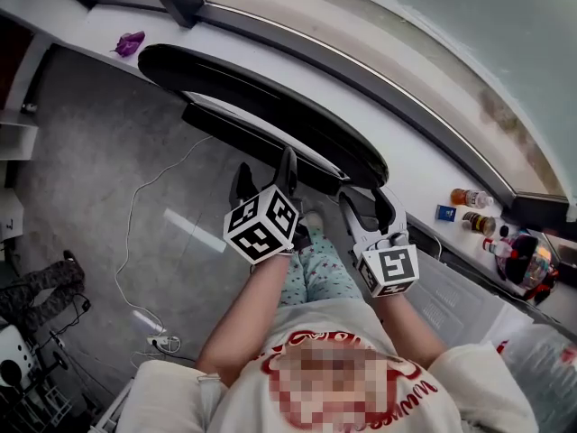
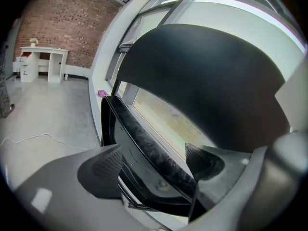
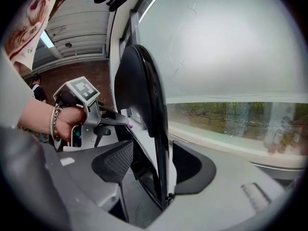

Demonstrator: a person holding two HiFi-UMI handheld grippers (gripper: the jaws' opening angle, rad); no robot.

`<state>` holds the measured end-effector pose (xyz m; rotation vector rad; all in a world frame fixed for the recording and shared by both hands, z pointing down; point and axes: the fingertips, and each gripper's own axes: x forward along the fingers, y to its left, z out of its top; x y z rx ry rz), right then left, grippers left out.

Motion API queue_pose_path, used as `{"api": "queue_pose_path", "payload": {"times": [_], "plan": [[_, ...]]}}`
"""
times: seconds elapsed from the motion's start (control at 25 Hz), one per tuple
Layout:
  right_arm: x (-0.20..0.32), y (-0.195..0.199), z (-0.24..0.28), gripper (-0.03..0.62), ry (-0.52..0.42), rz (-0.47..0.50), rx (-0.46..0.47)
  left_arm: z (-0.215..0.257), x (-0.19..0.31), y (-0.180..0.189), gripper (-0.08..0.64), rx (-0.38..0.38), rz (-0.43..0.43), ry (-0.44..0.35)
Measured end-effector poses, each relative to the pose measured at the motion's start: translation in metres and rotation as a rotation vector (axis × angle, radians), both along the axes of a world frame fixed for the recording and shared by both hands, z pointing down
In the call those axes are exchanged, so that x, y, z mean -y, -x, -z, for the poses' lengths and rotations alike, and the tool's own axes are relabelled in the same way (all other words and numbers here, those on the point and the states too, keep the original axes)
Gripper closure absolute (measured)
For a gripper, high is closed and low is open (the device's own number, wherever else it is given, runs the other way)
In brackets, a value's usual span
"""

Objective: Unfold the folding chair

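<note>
The black folding chair (image 1: 270,97) stands folded, leaning against the white window sill (image 1: 424,179). Both grippers are at its near edge. My left gripper (image 1: 265,165) is open; in the left gripper view the chair's textured rim (image 2: 144,138) runs between the spread jaws of the left gripper (image 2: 153,163), below the broad black panel (image 2: 202,81). My right gripper (image 1: 367,201) is also open. In the right gripper view the chair's thin edge (image 3: 159,143) stands upright between the pads of the right gripper (image 3: 151,161), with a gap on each side. The left gripper (image 3: 120,121) shows there too, at the chair's far side.
A purple object (image 1: 130,41) lies on the sill at the far left. Bottles (image 1: 473,198) and small items stand on the sill at the right. A white cable (image 1: 135,215) runs over the grey floor to a power strip (image 1: 158,339). A white desk (image 2: 45,61) stands by a brick wall.
</note>
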<state>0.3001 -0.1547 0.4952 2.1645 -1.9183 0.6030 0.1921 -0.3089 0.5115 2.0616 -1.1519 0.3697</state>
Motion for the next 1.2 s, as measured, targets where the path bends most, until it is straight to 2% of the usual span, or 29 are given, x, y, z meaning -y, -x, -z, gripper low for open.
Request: {"api": "queue_pose_path", "payload": {"times": [0.2, 0.36, 0.52, 0.68, 0.76, 0.92, 1.08, 1.2], "plan": [[0.007, -0.007, -0.016, 0.342, 0.011, -0.004, 0.024, -0.011, 0.011, -0.003, 0.161, -0.005, 0.068, 0.034], [0.011, -0.012, -0.031, 0.351, 0.016, -0.009, 0.029, -0.021, 0.014, -0.014, 0.161, -0.004, 0.083, 0.061], [0.014, -0.008, -0.040, 0.385, 0.015, 0.028, 0.021, -0.030, 0.017, -0.023, 0.161, 0.004, 0.079, 0.080], [0.015, -0.012, -0.040, 0.383, 0.006, 0.020, 0.036, -0.039, 0.020, -0.030, 0.161, 0.026, 0.073, 0.109], [0.014, -0.018, -0.042, 0.459, 0.017, 0.006, 0.035, -0.042, 0.021, -0.035, 0.163, 0.028, 0.051, 0.118], [0.015, -0.022, -0.044, 0.456, 0.027, 0.031, 0.020, -0.044, 0.022, -0.041, 0.169, -0.010, 0.025, 0.137], [0.015, -0.022, -0.045, 0.457, 0.027, 0.049, 0.020, -0.042, 0.019, -0.041, 0.228, -0.024, 0.004, 0.122], [0.015, -0.021, -0.045, 0.459, 0.033, 0.056, 0.025, -0.043, 0.016, -0.038, 0.257, -0.040, 0.006, 0.144]]}}
